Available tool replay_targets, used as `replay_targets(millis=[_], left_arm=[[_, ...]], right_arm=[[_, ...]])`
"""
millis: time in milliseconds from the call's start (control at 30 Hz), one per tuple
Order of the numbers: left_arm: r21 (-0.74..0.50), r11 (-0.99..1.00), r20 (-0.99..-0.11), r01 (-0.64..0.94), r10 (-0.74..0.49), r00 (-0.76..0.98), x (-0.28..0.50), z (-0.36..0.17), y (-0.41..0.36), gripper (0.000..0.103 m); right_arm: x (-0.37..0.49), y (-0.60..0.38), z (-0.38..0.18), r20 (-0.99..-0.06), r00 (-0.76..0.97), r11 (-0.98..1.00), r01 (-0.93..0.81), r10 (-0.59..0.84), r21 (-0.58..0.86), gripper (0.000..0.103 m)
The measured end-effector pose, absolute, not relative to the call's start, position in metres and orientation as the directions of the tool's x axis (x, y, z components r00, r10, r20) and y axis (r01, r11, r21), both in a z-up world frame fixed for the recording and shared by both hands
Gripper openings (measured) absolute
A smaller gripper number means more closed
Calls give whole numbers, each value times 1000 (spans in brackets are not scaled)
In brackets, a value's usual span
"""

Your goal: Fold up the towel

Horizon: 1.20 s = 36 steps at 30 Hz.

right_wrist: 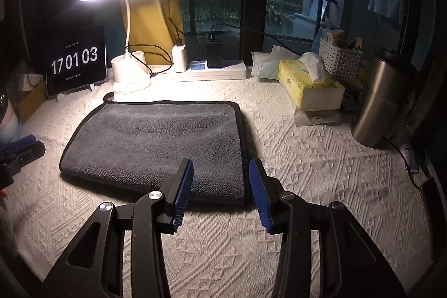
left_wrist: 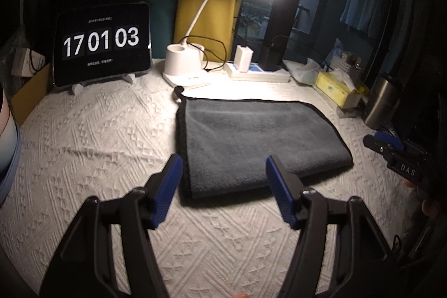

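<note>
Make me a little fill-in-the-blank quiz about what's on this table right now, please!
1. The grey towel lies on a ____ tablecloth.
2. The tablet clock reads 17 01 ____.
3. The left gripper and right gripper are both ____.
4. The tissue box is ____ in colour.

Missing words: white; 03; open; yellow

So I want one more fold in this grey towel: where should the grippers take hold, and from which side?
Probably at the two near corners of the grey towel, approached low from the near side. It lies flat, already folded, and each open gripper faces one: the left gripper its left corner, the right gripper its right corner. The black-piped edges give thin lips to pinch.
</note>
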<state>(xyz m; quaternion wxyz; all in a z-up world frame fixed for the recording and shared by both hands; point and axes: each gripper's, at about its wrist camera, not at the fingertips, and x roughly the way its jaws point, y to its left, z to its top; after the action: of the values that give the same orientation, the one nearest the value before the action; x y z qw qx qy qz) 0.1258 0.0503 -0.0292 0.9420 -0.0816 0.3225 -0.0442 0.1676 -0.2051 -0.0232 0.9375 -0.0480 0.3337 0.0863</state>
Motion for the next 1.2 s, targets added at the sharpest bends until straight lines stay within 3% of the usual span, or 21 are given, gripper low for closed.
replay_targets(millis=[700, 1200], left_arm=[[-193, 969, -473, 152, -228, 851, 64, -12, 24, 64], [-177, 962, -287, 206, -251, 924, 6, 20, 15, 64]], right_arm=[[100, -211, -9, -565, 814, 981, -189, 137, -34, 44], [39, -203, 18, -461, 870, 974, -223, 174, -52, 48]])
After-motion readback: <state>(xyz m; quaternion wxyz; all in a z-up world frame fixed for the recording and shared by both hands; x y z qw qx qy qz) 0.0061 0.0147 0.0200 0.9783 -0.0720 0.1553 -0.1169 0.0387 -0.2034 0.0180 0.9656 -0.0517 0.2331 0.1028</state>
